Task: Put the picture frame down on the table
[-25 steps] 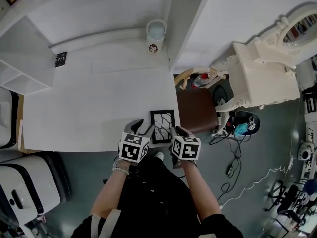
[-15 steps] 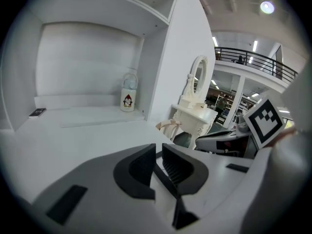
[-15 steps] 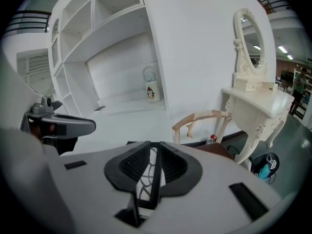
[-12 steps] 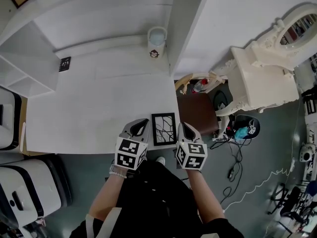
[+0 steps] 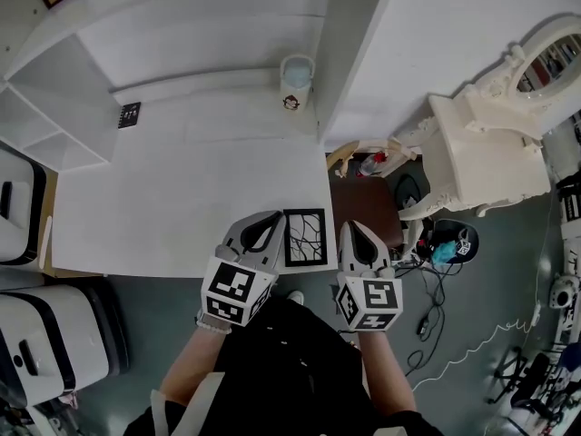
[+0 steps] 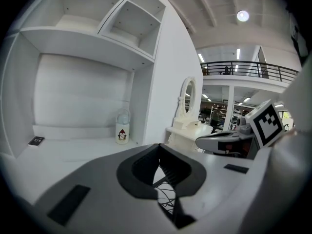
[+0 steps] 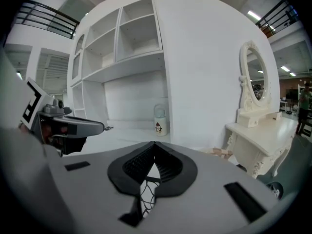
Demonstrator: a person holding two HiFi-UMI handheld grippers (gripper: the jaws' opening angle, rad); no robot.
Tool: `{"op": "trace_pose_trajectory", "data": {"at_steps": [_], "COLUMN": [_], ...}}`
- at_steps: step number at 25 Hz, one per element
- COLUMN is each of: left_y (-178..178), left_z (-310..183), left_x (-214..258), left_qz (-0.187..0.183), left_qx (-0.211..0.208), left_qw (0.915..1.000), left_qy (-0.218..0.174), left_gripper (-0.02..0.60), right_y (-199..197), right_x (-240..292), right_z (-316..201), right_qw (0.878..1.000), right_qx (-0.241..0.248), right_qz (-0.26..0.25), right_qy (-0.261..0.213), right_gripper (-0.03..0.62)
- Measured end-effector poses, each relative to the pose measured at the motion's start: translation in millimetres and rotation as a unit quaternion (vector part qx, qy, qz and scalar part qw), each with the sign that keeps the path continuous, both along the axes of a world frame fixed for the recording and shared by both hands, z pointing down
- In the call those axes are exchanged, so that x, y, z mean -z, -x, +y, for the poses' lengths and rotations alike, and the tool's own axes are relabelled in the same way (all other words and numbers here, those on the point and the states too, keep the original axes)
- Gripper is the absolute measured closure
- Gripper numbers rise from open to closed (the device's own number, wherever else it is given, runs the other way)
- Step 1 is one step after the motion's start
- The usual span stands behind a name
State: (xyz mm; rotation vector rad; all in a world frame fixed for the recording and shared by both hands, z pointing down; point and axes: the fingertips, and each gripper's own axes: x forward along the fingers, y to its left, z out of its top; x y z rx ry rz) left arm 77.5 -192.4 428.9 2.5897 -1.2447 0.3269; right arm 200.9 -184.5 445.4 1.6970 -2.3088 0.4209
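The black picture frame [image 5: 305, 238] with a branch drawing lies flat on the white table [image 5: 182, 198], near its front right corner. My left gripper [image 5: 272, 218] hovers just left of the frame and my right gripper [image 5: 349, 228] just right of it, both lifted clear of it. Both have just been closing and are now shut with nothing between their jaws. In the left gripper view the shut left gripper [image 6: 158, 145] shows a strip of the frame [image 6: 166, 195] below it. The right gripper [image 7: 154, 143] likewise looks over the frame [image 7: 146, 193].
A bottle with a penguin print [image 5: 296, 82] stands at the table's back by the shelf wall. A small black card [image 5: 129, 114] lies at the back left. A brown stool [image 5: 368, 203], a white dressing table [image 5: 490, 143] and floor cables [image 5: 427, 298] are to the right.
Both grippers have risen from beside the frame and their jaws have closed empty. The frame stays flat on the table.
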Motion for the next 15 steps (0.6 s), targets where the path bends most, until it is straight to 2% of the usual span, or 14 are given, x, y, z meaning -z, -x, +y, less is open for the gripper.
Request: {"op": "trace_pose_trajectory", "data": {"at_steps": [7,15], "left_y": [5.0,8.8], "left_z": [10.1,17.7], "left_x": [40.7,74.5], "left_qz": [0.008,0.017], "left_qx": [0.006,0.007], "left_qw": [0.9990,0.9972], "left_qy": [-0.043,-0.073], "left_gripper": [0.580,0.580], "right_y": [12.3,16.5], "right_x": [51.9,96.6], "right_z": [8.7,13.6], "right_qw": [0.997,0.993], "right_qx": [0.035,0.043], "right_qz": [0.019,0.014], "right_qy": [-0.065,-0.113], "right_gripper": [0.592,0.592]}}
